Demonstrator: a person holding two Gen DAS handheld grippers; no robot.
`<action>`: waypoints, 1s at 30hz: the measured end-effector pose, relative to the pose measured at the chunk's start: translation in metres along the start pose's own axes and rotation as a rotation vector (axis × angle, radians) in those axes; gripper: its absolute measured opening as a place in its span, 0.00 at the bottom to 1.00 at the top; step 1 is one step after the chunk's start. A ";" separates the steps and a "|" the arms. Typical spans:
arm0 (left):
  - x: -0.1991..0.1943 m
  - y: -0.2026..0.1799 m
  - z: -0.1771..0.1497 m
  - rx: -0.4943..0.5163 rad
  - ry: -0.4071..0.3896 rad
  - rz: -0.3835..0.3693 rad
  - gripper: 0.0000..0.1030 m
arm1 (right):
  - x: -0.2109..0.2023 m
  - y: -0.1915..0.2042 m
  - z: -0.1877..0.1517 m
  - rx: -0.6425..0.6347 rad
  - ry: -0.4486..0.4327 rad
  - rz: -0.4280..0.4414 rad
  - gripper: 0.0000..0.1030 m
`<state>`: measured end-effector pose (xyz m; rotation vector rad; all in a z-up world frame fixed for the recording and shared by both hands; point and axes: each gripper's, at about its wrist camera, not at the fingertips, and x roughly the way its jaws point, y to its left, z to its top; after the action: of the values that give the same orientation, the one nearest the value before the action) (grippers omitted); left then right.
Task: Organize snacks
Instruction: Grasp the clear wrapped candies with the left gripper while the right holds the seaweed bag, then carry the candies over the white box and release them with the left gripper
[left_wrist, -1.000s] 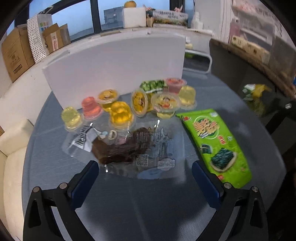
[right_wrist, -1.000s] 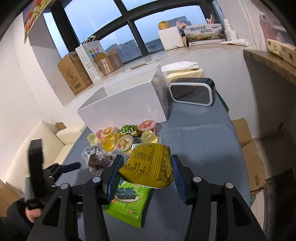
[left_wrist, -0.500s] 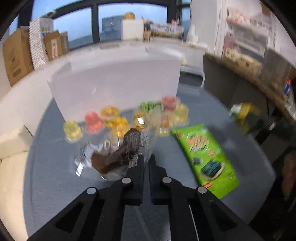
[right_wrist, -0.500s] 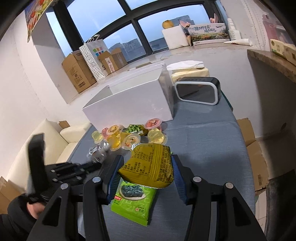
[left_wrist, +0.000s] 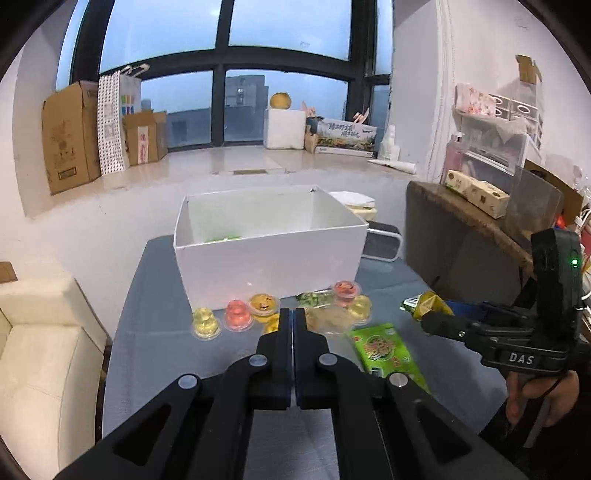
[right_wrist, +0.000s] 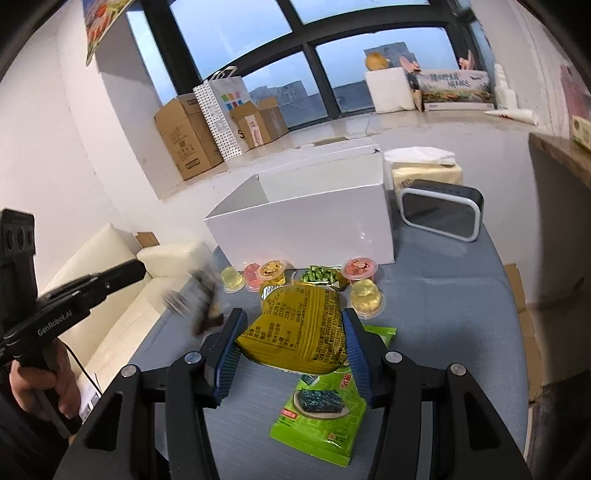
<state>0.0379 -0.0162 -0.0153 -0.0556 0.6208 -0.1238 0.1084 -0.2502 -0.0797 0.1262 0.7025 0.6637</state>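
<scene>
My right gripper is shut on a yellow snack bag, held above the grey table. The left wrist view shows that bag at the right. My left gripper is shut and raised. A clear packet of brown snack hangs blurred just beyond the left gripper; in the left wrist view the fingers hide it. An open white box stands behind a row of several jelly cups. A green seaweed packet lies flat near the front.
A black device with a white frame and a tissue pack stand right of the box. A cream sofa lies left of the table, a wooden counter to the right. Cardboard boxes line the window sill.
My left gripper shut on the clear packet's edge and rose, taking the packet off the table. The right gripper with the yellow bag shifted slightly toward the box.
</scene>
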 end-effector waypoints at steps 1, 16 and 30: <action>0.011 0.003 -0.002 -0.006 0.020 -0.013 0.00 | 0.003 0.001 -0.001 0.007 0.006 0.007 0.55; 0.073 0.041 -0.061 -0.149 0.187 -0.017 0.90 | -0.004 -0.008 -0.014 0.028 0.019 0.004 0.55; 0.147 0.038 -0.064 -0.123 0.305 0.020 0.96 | 0.000 -0.010 -0.018 0.033 0.032 0.006 0.55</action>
<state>0.1223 0.0014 -0.1556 -0.1508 0.9330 -0.0747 0.1024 -0.2602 -0.0963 0.1487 0.7439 0.6607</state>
